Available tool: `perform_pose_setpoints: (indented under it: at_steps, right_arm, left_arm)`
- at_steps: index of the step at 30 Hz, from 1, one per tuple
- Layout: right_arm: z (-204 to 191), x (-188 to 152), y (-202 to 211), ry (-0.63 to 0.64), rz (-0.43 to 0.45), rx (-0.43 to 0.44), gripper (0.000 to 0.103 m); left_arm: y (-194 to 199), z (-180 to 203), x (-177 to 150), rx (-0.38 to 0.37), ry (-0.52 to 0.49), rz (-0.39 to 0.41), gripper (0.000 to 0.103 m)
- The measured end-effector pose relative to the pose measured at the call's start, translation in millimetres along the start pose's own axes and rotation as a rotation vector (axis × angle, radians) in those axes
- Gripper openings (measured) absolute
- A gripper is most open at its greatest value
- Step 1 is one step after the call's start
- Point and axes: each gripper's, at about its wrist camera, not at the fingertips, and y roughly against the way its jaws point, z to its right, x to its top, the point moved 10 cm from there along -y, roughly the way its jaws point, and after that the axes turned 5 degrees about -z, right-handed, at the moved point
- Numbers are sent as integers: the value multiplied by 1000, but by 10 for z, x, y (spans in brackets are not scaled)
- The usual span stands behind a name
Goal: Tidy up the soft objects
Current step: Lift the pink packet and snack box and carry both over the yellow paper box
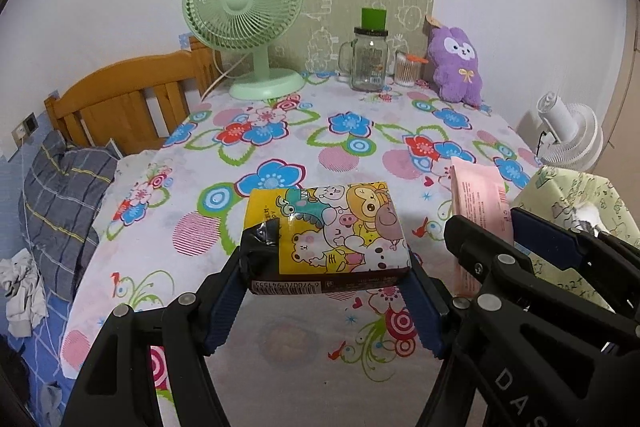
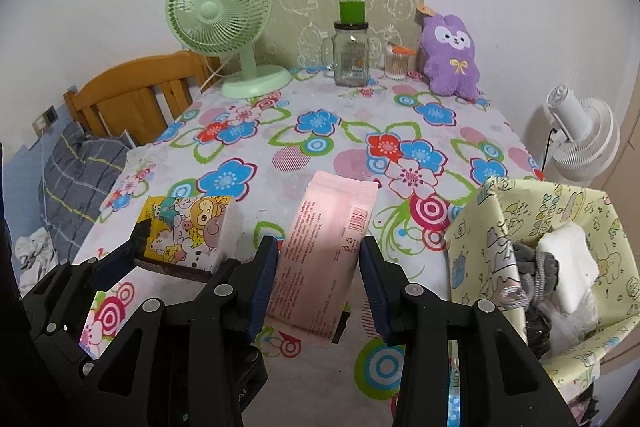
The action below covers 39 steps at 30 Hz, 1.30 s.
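A yellow cartoon-print tissue pack (image 1: pixel 332 227) hangs just above the flowered tablecloth (image 1: pixel 280 131), casting a shadow below, with my left gripper (image 1: pixel 328 259) shut on its two ends. To its right my right gripper (image 2: pixel 320 247) is shut on a pink soft pack (image 2: pixel 332 211), held tilted and also off the table. Both show in each view: the pink pack (image 1: pixel 476 187) and right gripper (image 1: pixel 488 223) at right, the yellow pack (image 2: pixel 188 223) and left gripper (image 2: pixel 182 253) at left. A pale yellow fabric box (image 2: pixel 500 227) at the table's right edge holds a white soft item (image 2: pixel 564 267) and grey cloth. A purple plush (image 2: pixel 450 55) sits far back.
At the back stand a green desk fan (image 1: pixel 240 7), a glass jar (image 1: pixel 368 59) with a green-topped lid and a small swab container (image 1: pixel 408 69). A white fan (image 2: pixel 580 139) stands off the table's right. Left are a wooden headboard (image 1: pixel 120 95) and a plaid pillow (image 1: pixel 60 195).
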Motion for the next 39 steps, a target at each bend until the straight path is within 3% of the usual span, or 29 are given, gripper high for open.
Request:
perform_pose_setpoints:
  at_steps: [20,39]
  right_arm:
    - [24,171,612,29,92,25,45]
    - [321,245,891,24,137,24,45]
  left_arm:
    - [560,96,180,26,11,94,75]
    - [741,448,284,-10,3,133,75]
